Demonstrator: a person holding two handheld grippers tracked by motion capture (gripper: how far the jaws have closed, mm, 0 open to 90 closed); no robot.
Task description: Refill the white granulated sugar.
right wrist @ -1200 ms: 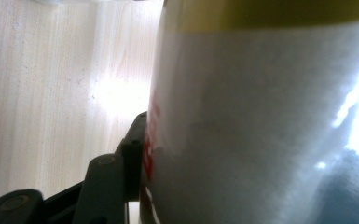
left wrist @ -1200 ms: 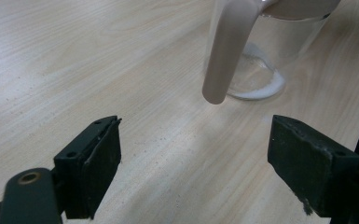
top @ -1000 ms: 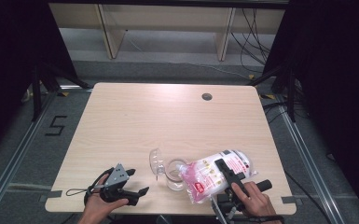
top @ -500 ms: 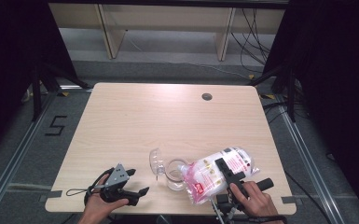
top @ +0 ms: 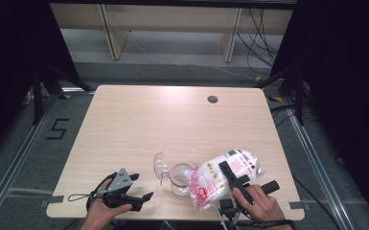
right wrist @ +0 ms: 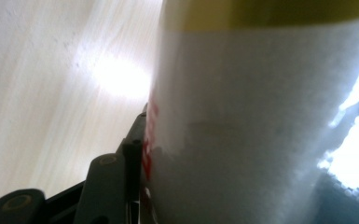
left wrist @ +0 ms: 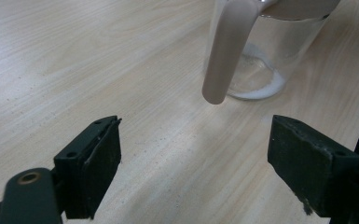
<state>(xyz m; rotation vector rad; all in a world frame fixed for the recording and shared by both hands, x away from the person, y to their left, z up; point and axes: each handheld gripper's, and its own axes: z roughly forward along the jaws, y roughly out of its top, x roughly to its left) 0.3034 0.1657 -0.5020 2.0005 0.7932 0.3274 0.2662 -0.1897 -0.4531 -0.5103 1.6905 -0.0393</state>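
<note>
Bare wooden table (top: 172, 120) from nine through three o'clock of the glass jug (top: 178, 176), open to any pass but for a small round cable hole (top: 213, 99) near the far edge. Blocked at three o'clock by the tilted white bag (top: 223, 175) touching the jug's rim. Free strip of tabletop between left gripper (top: 141, 187) and jug

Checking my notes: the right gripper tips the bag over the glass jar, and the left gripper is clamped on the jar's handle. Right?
Not quite. The left gripper is open and apart from the glass jar, as the left gripper view shows. The right gripper does tip the bag over it.
</note>
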